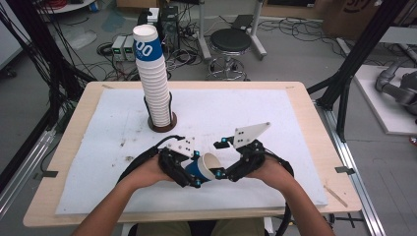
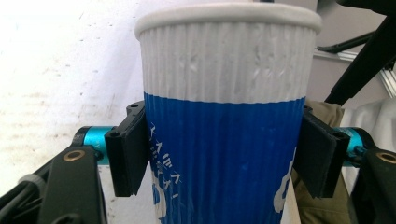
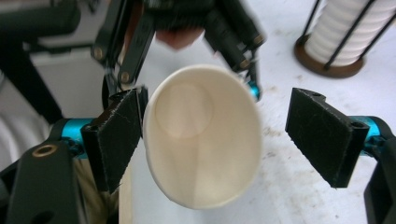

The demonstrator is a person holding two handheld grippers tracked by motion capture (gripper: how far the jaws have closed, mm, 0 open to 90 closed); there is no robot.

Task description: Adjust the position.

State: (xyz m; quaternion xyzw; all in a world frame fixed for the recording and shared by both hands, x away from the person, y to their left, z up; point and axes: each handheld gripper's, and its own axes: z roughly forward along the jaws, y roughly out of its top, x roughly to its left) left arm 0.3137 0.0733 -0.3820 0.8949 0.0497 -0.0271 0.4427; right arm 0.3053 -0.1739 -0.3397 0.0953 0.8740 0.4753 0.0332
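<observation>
Left gripper view: left claw [image 2: 219, 158] is clamped on the blue-and-white paper cup [image 2: 224, 121], near the cup stack [image 1: 153, 78]. Right claw [image 3: 229, 135] stands apart, perhaps touching; too firm a squeeze could crush the rim.

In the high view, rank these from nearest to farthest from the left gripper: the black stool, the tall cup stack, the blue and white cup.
1. Blue and white cup: clamped in the left gripper, at the table's near edge.
2. Tall cup stack: in its holder, mid-table, beyond and slightly left.
3. Black stool: on the floor past the table's far edge.
</observation>
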